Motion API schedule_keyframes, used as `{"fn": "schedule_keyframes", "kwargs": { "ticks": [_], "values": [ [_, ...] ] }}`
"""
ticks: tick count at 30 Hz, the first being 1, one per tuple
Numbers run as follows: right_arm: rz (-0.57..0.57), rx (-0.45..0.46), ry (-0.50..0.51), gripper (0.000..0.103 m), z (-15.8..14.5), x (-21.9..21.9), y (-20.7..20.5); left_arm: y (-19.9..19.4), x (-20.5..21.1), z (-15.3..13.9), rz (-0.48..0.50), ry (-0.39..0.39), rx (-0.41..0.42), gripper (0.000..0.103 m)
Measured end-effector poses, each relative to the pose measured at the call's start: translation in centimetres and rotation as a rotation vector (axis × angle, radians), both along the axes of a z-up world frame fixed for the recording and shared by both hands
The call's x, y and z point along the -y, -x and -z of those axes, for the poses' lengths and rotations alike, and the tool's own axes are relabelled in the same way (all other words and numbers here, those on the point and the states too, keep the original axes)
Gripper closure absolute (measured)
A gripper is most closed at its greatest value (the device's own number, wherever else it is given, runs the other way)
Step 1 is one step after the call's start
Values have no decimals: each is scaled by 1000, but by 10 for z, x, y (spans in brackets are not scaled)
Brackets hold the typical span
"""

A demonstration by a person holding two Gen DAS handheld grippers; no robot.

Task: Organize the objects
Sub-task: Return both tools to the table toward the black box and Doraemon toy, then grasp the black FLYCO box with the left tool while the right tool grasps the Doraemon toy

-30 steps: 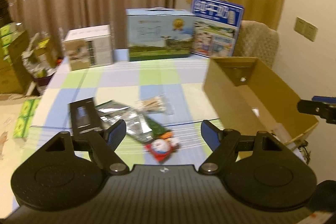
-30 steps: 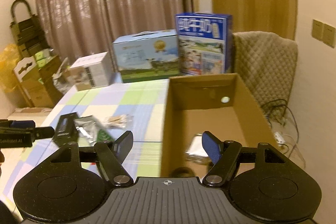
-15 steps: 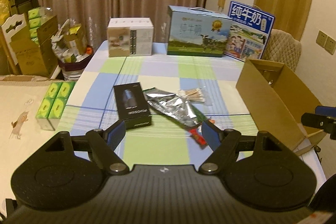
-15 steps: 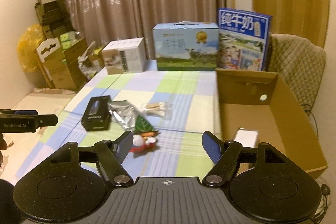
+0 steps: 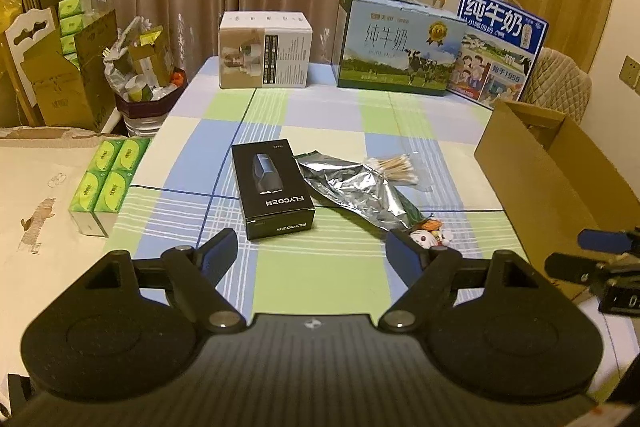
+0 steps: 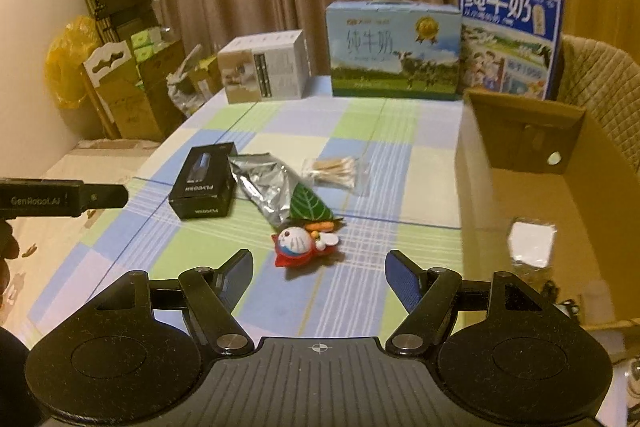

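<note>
On the checked tablecloth [image 5: 320,283] in front of you lie five loose things, all close together. One black shaver box [image 5: 273,189] sits furthest left, its long side running away from you. Just beside it, to the right, one crumpled silver foil pouch [image 5: 356,191] lies flat, and one clear bag of cotton swabs [image 5: 394,167] rests just behind the pouch, touching or overlapping its far edge. One green leaf-printed packet [image 6: 310,205] pokes out from under the pouch's near end, and one small cartoon cat figure [image 6: 300,245] on a red base lies nearest to you, against that packet.

One open cardboard box [image 6: 520,131] stands at the right edge of the table, and you can see one pale wrapped item [image 6: 532,237] on its floor; anything else in there is too blurred to count.

Along the far edge stand three cartons: one white box [image 5: 264,55] and two milk cartons [image 5: 396,45], side by side.

Your left gripper [image 5: 312,253] hangs above the near table edge with its jaws spread wide and nothing between them. Your right gripper [image 6: 319,267] is likewise spread wide and empty, with the cat figure just beyond its fingertips.
</note>
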State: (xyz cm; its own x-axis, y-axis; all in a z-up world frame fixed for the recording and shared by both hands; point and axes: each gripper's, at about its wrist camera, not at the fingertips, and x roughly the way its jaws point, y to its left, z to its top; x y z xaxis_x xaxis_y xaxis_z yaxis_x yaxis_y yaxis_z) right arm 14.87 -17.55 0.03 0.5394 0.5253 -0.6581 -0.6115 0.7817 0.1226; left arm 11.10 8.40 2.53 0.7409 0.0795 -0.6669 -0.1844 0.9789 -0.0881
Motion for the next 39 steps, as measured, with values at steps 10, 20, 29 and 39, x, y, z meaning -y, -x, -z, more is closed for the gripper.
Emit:
{"fn": "schedule_keyframes", "kwargs": {
  "ticks": [10,20,29,39],
  "values": [
    [-74,-34,19,32,52,-32,-31,-53,-2,47,46,-3,-58,25],
    [-158,-19,56,20,97,-58,-66,-92,-8,95,82,40,-80,25],
    [-151,-80,42,17,120,-72,-92,-102,-16,107,78,90,-85,25],
    [-157,-95,57,18,125,-79,-106,-108,-17,113,85,107,-103,25]
  ]
}}
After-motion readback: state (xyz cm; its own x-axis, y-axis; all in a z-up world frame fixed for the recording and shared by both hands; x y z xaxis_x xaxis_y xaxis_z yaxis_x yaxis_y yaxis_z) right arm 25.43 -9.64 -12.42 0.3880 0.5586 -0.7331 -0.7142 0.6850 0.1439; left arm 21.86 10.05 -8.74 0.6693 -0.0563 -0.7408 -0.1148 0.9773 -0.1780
